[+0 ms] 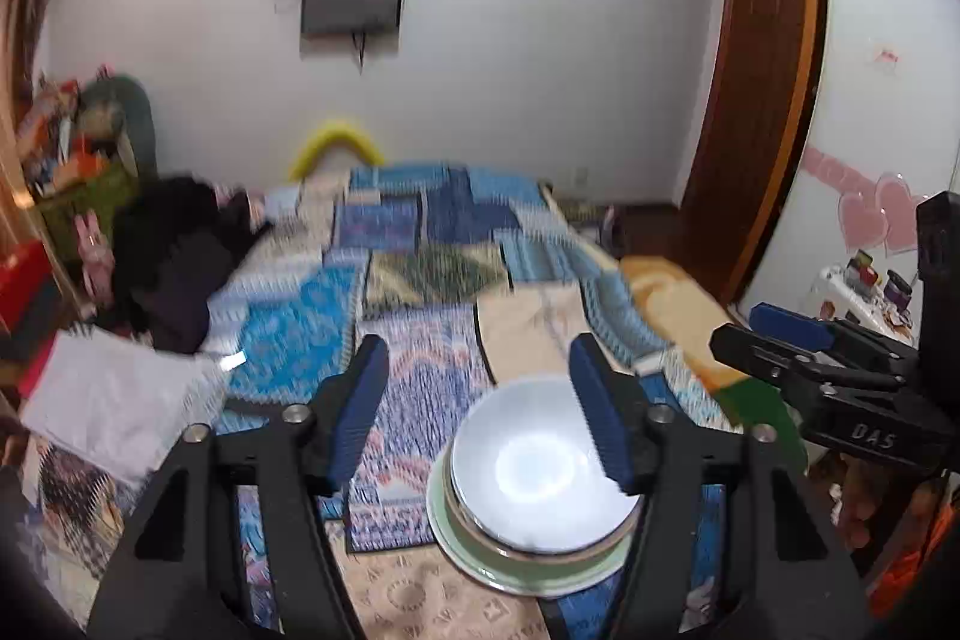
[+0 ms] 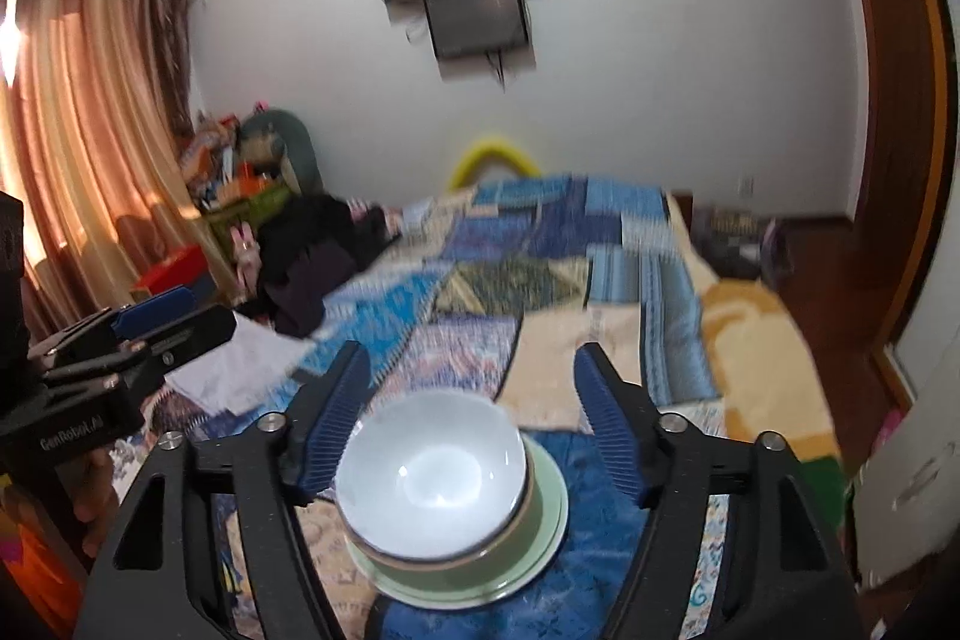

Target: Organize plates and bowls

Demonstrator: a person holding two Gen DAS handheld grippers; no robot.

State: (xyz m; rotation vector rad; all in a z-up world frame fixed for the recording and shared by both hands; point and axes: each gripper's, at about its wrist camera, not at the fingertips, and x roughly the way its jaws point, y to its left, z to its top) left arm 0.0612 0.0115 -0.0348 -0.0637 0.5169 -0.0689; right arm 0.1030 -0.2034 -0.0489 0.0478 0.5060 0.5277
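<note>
Stack looks done: glossy white ceramic bowl (image 2: 433, 472) nested in a brown-rimmed bowl (image 2: 447, 556) on the pale green round plate (image 2: 543, 538), on the patchwork bedspread (image 2: 480, 292). Left gripper (image 1: 477, 412) and right gripper (image 2: 471, 415) both released, empty. No loose dishes visible.

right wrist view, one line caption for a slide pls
Open right tool above a white bowl nested in a green bowl on green plates, on a patchwork bedspread.
</note>
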